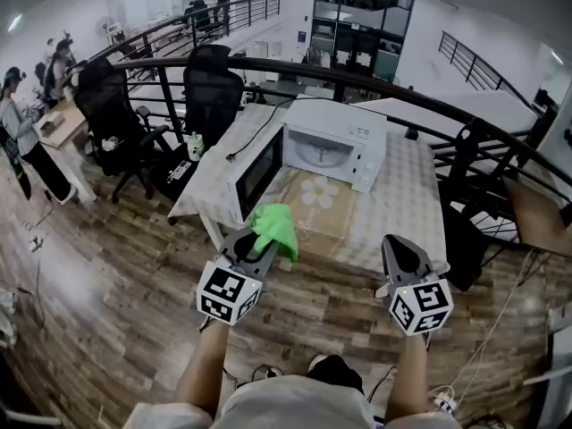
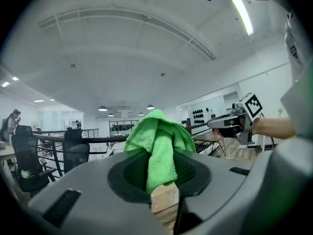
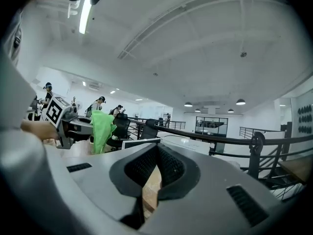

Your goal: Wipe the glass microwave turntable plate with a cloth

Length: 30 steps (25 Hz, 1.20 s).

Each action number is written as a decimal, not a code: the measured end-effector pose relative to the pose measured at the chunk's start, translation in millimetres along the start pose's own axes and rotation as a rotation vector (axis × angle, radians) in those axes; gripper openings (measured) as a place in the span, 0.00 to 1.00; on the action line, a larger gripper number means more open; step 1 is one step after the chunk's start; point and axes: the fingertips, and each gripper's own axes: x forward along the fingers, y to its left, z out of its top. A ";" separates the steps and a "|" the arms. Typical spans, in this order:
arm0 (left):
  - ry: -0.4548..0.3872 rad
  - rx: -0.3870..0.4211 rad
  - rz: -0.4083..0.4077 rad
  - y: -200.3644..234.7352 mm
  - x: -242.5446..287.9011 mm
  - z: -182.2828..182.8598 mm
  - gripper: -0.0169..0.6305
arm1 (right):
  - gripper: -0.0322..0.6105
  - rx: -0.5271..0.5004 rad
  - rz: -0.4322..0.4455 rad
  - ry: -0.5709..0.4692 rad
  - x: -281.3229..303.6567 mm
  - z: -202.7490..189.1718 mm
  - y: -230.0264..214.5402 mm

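Hold cloth [image 1: 275, 226] firm in clamped jaws of left gripper [image 1: 253, 247], right gripper [image 1: 398, 244] jaws shut empty, plate [image 1: 319, 153] well off at 12 o'clock inside microwave [image 1: 350, 119].

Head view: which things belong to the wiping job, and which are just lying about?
Job: green cloth, held by left gripper; glass plate in open microwave.
Lying about: office chairs; black cable; flowered mat.
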 end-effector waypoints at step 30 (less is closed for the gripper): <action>0.242 -0.094 0.173 143.4 377.4 -65.6 0.19 | 0.07 0.105 0.227 0.081 342.1 -36.2 -241.5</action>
